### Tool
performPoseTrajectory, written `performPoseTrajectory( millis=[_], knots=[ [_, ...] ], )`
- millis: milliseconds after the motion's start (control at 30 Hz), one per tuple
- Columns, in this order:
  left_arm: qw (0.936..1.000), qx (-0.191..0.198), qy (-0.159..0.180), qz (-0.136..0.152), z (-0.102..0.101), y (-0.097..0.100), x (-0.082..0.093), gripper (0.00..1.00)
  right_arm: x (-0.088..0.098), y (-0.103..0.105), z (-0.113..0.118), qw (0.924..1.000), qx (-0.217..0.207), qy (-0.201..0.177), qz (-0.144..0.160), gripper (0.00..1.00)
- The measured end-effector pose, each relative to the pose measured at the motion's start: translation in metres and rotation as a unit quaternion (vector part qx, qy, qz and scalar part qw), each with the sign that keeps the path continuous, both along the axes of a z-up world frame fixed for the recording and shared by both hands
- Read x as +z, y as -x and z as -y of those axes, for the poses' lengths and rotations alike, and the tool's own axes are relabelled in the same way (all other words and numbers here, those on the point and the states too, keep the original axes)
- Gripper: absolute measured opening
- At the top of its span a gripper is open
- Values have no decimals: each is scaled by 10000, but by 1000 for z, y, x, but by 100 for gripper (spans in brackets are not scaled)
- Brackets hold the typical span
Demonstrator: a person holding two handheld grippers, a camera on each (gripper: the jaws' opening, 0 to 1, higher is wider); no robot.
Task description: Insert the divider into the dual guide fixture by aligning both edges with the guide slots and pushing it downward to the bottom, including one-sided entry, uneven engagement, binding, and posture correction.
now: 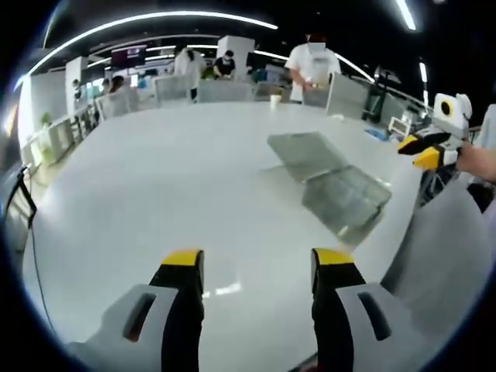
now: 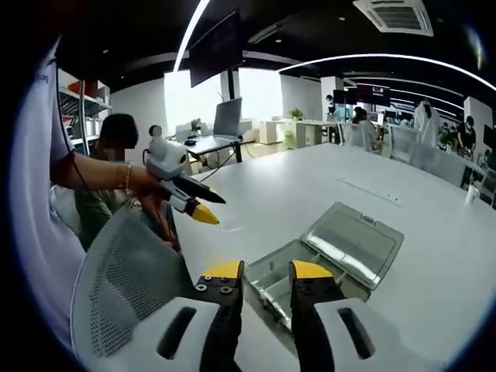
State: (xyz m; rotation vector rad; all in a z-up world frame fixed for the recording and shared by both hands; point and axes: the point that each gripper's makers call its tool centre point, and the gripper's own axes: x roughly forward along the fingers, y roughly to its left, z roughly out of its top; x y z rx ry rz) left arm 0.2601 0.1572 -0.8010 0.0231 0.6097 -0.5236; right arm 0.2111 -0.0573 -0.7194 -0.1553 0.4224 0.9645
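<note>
Your left hand-held gripper (image 1: 257, 270) is open and empty over bare tabletop (image 1: 170, 186); the right hand-held gripper (image 2: 266, 273) is also open, holding nothing, with the open clear case (image 2: 329, 260) just ahead of its jaws. Can't pick out the divider inside. Risk: grabbing blind through clutter means a skewed hold, one-sided entry, binding.

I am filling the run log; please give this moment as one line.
left claw: open, empty, over white table | right claw: open, empty, near clear case | case: lid open | divider: not identifiable
</note>
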Motion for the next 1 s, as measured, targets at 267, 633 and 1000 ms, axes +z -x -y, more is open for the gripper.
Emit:
performPoseTrajectory(
  millis=[267, 633, 1000],
  knots=[
    [9993, 51, -141, -357, -5, -4, -17, 56, 4, 10, 3, 9996, -62, -196, 182, 24],
    [9974, 50, -290, -651, -9, -8, -30, 58, -4, 27, 15, 9983, -195, -442, 322, 39],
    [9936, 171, -486, -1003, -12, -10, -40, 59, 11, 21, 19, 9946, -449, -683, 632, 46]
  ],
)
